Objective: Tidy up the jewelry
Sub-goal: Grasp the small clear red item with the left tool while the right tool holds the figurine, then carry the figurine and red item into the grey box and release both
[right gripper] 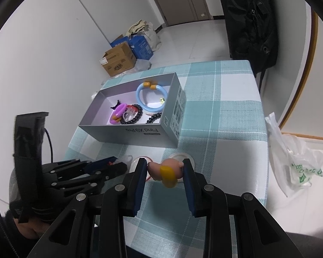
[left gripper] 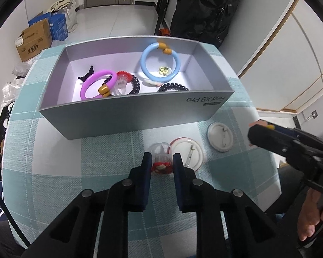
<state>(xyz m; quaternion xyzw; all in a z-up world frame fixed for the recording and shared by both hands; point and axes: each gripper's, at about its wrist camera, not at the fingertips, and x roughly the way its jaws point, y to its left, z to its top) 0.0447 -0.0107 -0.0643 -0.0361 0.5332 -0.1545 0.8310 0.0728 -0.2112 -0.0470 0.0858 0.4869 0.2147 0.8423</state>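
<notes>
A small red and clear charm [left gripper: 161, 166] lies on the checked cloth, and my left gripper [left gripper: 162, 158] is shut on it, a pad against each side. Just right of it lie two white round badges, pin side up [left gripper: 188, 150] [left gripper: 220, 136]. My right gripper [right gripper: 164, 168] is shut on a pink figure with a yellow part [right gripper: 166, 173], held above the badges; in the left wrist view it [left gripper: 256, 132] comes in from the right. Behind stands an open grey box [left gripper: 140, 107] holding a blue bangle [left gripper: 159, 62], a purple bangle [left gripper: 98, 83] and black bead bracelets [left gripper: 172, 87].
The teal checked table [right gripper: 226, 111] ends close behind the box and at the right. Cardboard boxes [right gripper: 118, 61] and bags stand on the floor at the back. A plastic bag [right gripper: 299, 165] lies right of the table, and a black coat [right gripper: 252, 21] hangs behind it.
</notes>
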